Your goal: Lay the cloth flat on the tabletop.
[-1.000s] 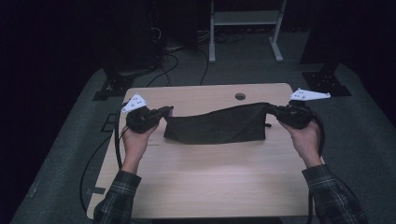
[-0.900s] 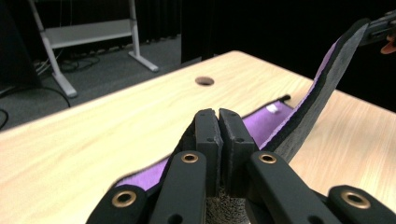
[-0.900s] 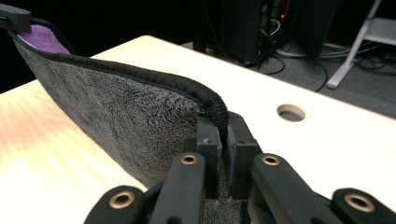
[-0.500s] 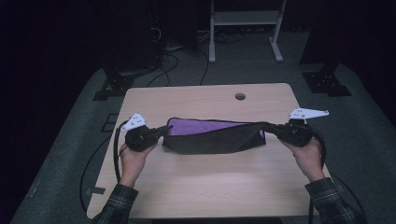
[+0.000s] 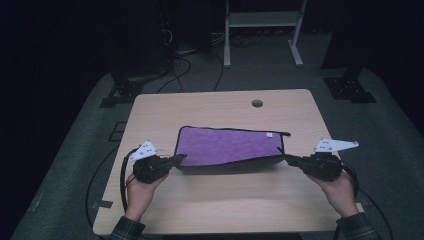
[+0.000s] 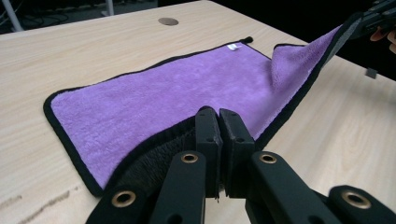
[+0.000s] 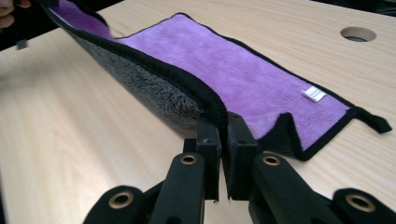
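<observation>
The purple cloth point(image 5: 227, 145), earlier hanging stretched above the table point(image 5: 210, 202), now lies mostly spread flat.

no writing, brand or number can be read. the one label is a small white tag point(image 7: 313, 94) on the purple cloth point(image 5: 227, 146), near its far right corner; it looks blank, too small to tell if anything is printed on it.
</observation>
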`<state>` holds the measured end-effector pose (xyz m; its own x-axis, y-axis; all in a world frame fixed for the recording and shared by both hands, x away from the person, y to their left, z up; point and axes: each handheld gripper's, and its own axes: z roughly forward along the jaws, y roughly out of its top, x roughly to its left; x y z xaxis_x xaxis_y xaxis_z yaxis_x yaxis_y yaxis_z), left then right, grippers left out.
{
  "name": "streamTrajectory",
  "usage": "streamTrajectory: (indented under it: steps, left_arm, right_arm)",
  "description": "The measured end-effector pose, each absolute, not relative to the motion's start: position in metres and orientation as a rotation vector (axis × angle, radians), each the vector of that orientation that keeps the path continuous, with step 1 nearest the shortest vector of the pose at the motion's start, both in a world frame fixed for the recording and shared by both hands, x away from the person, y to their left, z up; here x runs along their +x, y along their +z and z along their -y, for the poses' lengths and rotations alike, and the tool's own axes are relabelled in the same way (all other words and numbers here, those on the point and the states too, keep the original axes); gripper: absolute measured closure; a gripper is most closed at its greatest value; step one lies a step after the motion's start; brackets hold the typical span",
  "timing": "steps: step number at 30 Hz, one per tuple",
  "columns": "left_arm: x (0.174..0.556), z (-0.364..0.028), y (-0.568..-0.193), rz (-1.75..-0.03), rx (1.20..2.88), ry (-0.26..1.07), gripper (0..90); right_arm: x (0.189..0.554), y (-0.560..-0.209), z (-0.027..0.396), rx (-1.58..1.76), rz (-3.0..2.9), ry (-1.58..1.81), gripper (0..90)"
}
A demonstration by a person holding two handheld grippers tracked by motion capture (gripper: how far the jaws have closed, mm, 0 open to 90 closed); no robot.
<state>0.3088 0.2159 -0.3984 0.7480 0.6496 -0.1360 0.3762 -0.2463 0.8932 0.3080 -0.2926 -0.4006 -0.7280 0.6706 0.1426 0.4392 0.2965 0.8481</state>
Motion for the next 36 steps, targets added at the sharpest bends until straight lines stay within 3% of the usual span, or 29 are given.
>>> streamTrajectory:
  steps: [6, 17, 24, 25, 26, 28, 30, 31, 32, 36]
  left_arm:
    - [0.289, -0.22, -0.4, -0.798, 1.854, 0.295, 86.3]
    - [0.264, -0.225, -0.429, -0.891, 1.949, 0.244, 81.9]
    - [0.261, -0.234, -0.43, -0.923, 1.965, 0.276, 76.0]
    - [0.261, -0.234, -0.43, -0.927, 1.96, 0.28, 69.6]
    - [0.262, -0.234, -0.43, -0.929, 1.965, 0.285, 69.6]
    - [0.263, -0.234, -0.43, -0.936, 1.972, 0.309, 60.3]
    - [0.265, -0.234, -0.429, -0.941, 1.98, 0.321, 56.5]
    - [0.267, -0.233, -0.43, -0.945, 1.98, 0.326, 49.6]
    - [0.269, -0.233, -0.43, -0.951, 1.981, 0.33, 49.6]
    - [0.279, -0.232, -0.43, -0.972, 1.987, 0.365, 34.6]
  right_arm:
    - [0.284, -0.396, 0.294, 0.989, -2.327, 1.403, 85.1]
    - [0.264, -0.424, 0.295, 1.023, -2.43, 1.302, 83.4]
    - [0.264, -0.431, 0.296, 1.042, -2.469, 1.276, 66.5]
    - [0.263, -0.43, 0.298, 1.047, -2.453, 1.294, 60.7]
    - [0.263, -0.43, 0.298, 1.047, -2.453, 1.294, 60.7]
    - [0.26, -0.425, 0.306, 1.048, -2.413, 1.339, 50.9]
    - [0.26, -0.423, 0.309, 1.052, -2.399, 1.346, 46.9]
    - [0.261, -0.423, 0.314, 1.074, -2.376, 1.345, 40.4]
    - [0.261, -0.423, 0.314, 1.074, -2.376, 1.345, 40.4]
    - [0.273, -0.429, 0.318, 1.122, -2.351, 1.314, 29.3]
